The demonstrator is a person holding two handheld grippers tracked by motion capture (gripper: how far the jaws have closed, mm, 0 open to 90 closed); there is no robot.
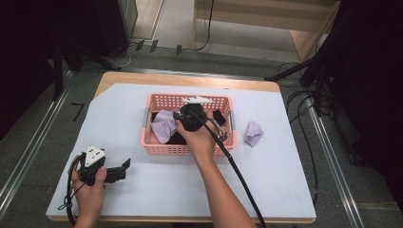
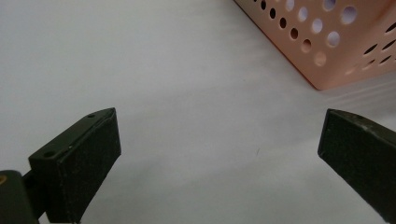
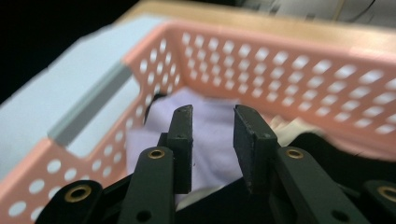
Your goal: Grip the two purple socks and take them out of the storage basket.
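A pink perforated basket point(image 1: 223, 142) stands mid-table and holds a lilac cloth point(image 1: 164, 126) and a black cloth point(image 1: 218, 117). My right gripper point(image 1: 191, 114) hovers over the basket's middle, pointing away from the person. In the right gripper view its jaws point(image 3: 212, 116) stand a little apart with nothing between them, above the lilac cloth point(image 3: 210, 161) and beside the black cloth point(image 3: 336, 144). My left gripper point(image 1: 124, 170) rests low at the front left of the table, wide open point(image 2: 219, 123) and empty. The basket's corner point(image 2: 327, 42) lies ahead of it.
A second lilac cloth point(image 1: 253, 133) lies on the white sheet point(image 1: 142, 199) just right of the basket. The basket has a grey handle point(image 3: 88, 107) on its left wall. Cables point(image 1: 242, 185) trail from both grippers toward the front edge.
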